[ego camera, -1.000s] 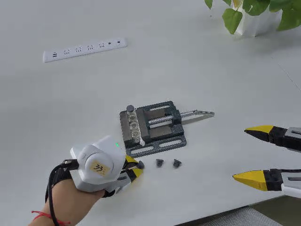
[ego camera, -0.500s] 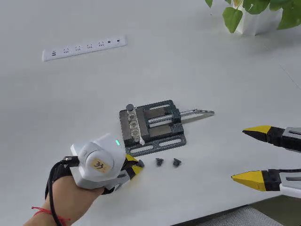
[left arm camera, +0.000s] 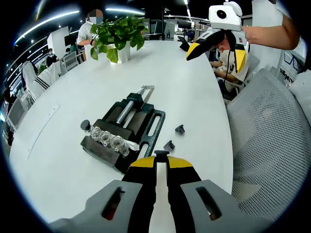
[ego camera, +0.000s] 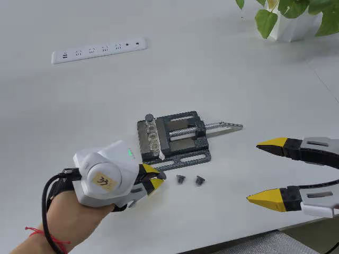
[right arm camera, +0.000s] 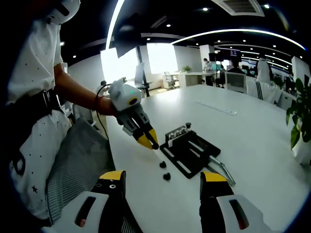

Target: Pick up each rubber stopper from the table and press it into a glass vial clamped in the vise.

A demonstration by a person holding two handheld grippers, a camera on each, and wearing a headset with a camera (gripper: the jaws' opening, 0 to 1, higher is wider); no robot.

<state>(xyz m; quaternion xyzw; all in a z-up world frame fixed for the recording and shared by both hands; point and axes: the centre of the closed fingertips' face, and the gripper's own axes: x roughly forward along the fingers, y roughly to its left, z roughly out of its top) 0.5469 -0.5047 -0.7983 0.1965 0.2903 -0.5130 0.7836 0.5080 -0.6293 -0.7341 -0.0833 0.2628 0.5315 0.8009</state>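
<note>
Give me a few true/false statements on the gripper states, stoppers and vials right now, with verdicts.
1. The left gripper is shut on a stopper. True.
2. Three stoppers lie loose on the table. False: two loose stoppers lie on the table, in front of the vise.
3. The right gripper is open and holds nothing. True.
4. Every vial in the vise is stoppered. False: just the end vial has a stopper; the others look open.

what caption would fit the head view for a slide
Left gripper pinching a stopper near the vise, two more stoppers on the table, right gripper open.
</note>
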